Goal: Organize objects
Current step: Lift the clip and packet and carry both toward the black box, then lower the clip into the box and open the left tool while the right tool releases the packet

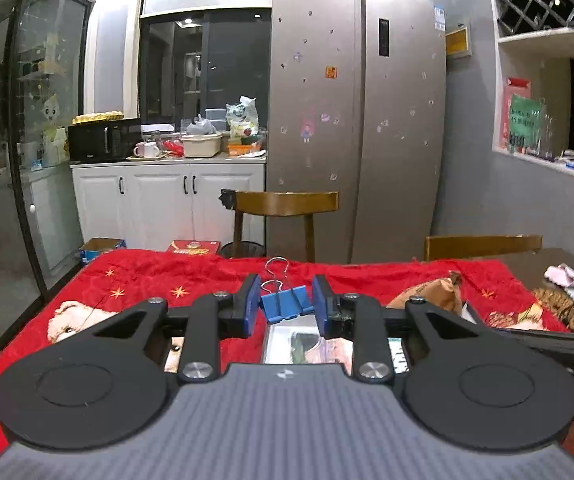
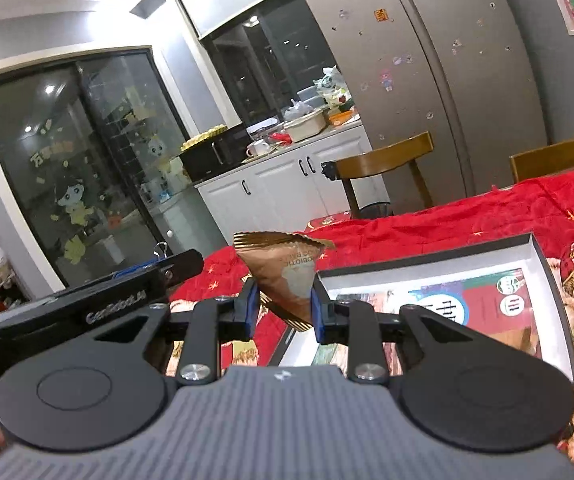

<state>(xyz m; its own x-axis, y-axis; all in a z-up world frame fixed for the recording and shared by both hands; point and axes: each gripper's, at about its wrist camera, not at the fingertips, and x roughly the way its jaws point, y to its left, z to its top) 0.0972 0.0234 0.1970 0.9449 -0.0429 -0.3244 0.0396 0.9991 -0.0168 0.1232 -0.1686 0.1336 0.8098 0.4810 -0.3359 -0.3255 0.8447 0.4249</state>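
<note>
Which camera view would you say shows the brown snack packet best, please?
The right wrist view: the brown snack packet sits centred and close between the right gripper fingers, print readable. The left wrist view catches only part of it, off to the right behind that gripper's linkage.

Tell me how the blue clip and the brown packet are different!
The blue binder clip is small, stiff and has wire handles; the brown snack packet is bigger, crinkly and has printed letters. The left gripper holds the clip; the right gripper holds the packet. Both are pinched between blue pads.

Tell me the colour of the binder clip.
Blue, with silver wire handles. The binder clip shows best in the left wrist view.
</note>
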